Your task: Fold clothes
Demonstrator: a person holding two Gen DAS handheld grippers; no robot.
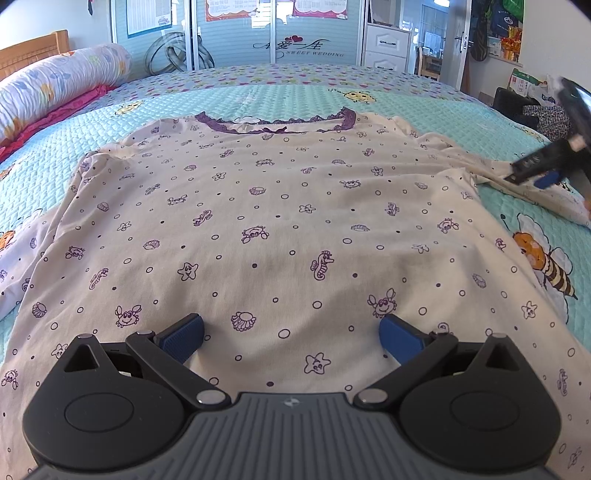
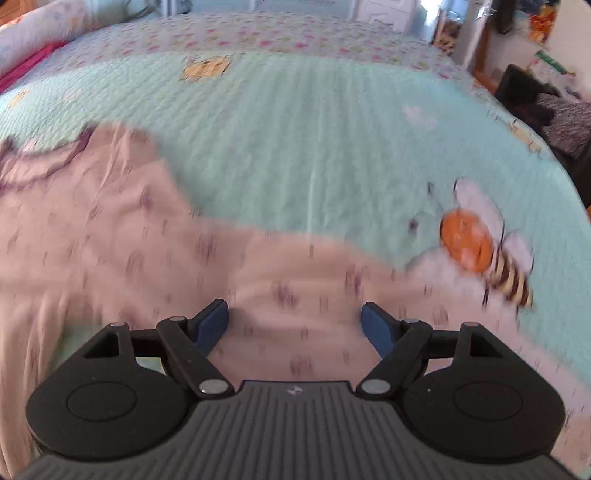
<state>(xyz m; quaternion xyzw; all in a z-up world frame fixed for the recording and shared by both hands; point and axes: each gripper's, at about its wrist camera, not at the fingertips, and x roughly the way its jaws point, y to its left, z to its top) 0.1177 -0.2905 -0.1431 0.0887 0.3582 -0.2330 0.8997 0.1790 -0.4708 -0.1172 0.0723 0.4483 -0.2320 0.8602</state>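
A cream pyjama top [image 1: 277,221] printed with purple sea creatures lies flat, front up, on the bed. Its purple lace neckline [image 1: 277,125] points away from me. My left gripper [image 1: 291,328] hovers open over the lower middle of the top, with nothing between its blue pads. The top's right sleeve [image 1: 491,173] stretches out sideways. My right gripper [image 1: 532,177] stands over that sleeve at the right edge. In the blurred right wrist view the right gripper [image 2: 294,314] is open, with the sleeve [image 2: 314,266] lying below its spread fingers.
The bed carries a turquoise quilted spread [image 1: 280,98] with a bee motif [image 1: 546,266]. A rolled floral quilt [image 1: 55,85] lies at the far left. Sliding wardrobe doors [image 1: 258,33] stand behind the bed. Dark furniture [image 1: 517,103] sits off the right edge.
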